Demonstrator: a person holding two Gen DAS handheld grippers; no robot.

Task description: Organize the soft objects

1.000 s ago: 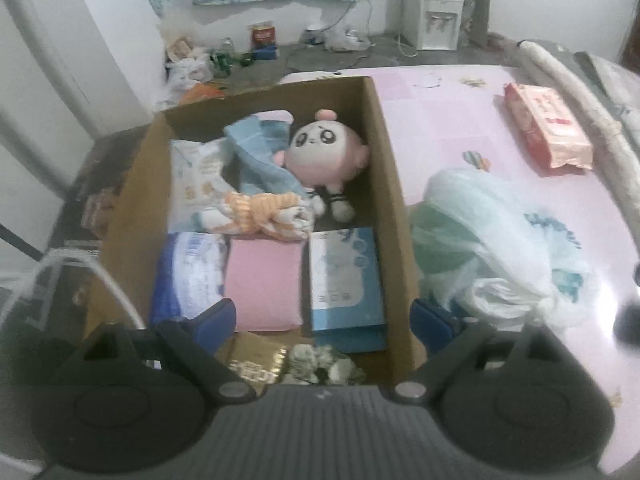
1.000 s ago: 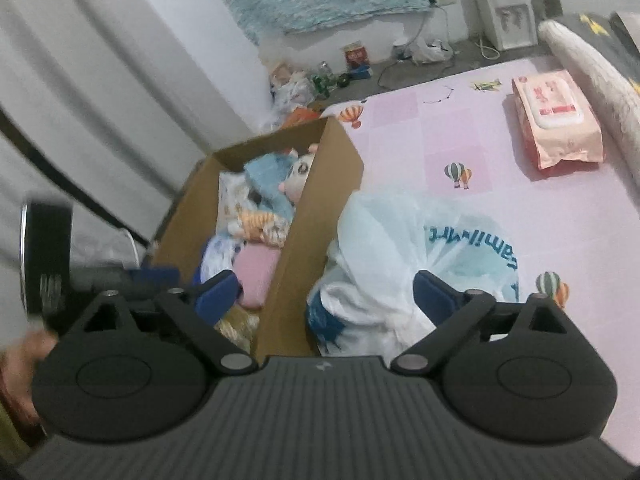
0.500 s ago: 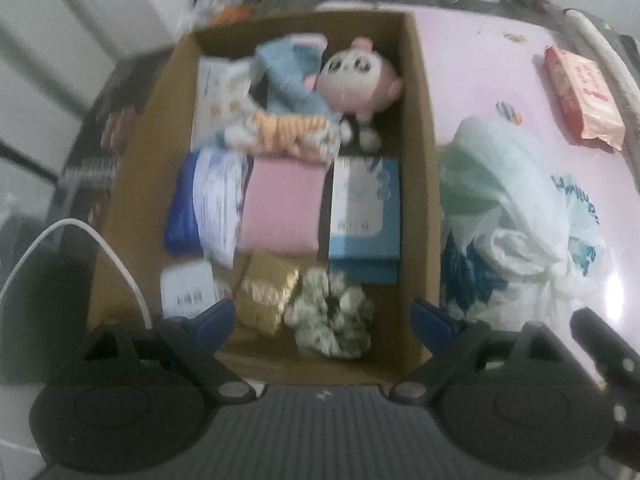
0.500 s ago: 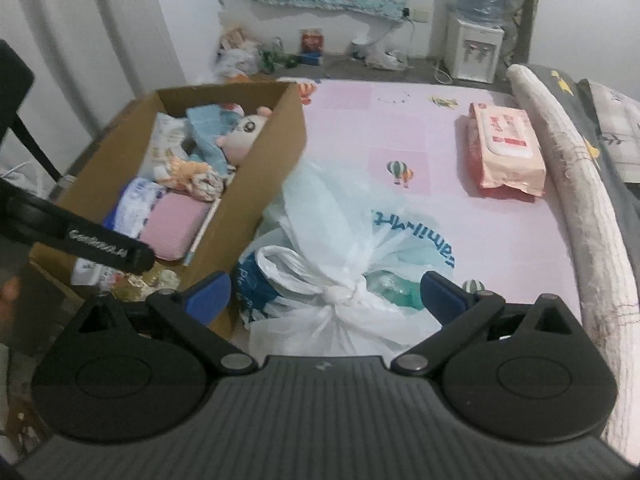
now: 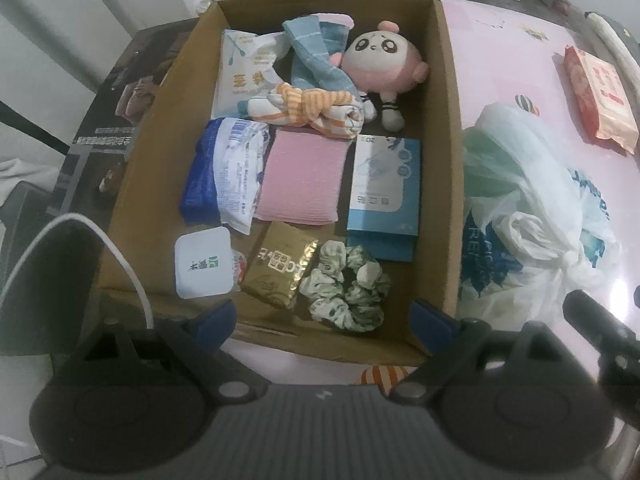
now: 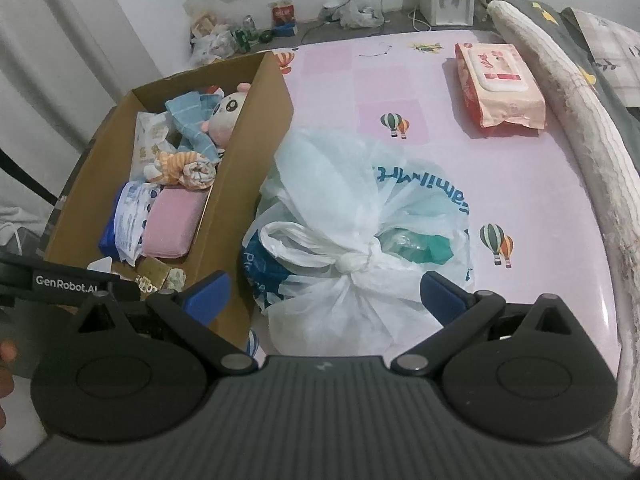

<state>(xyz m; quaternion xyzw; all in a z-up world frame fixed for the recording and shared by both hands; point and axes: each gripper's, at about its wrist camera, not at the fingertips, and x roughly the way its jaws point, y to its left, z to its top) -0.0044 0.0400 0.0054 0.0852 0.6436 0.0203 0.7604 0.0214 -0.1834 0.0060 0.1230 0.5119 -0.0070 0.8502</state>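
Pink balloon-print desk point(image 6: 400, 92) carries a packed cardboard box point(image 6: 256, 168) at left, with a knotted plastic bag point(image 6: 360, 216) just right of it. Both grippers, left point(image 5: 323, 322) and right point(image 6: 325, 294), hover with fingers spread and empty. Best to pinch the bag at its knot and lift straight.

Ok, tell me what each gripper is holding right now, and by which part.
Nothing is held. The left gripper is open above the cardboard box; the right gripper is open over the knotted plastic bag, not touching it.
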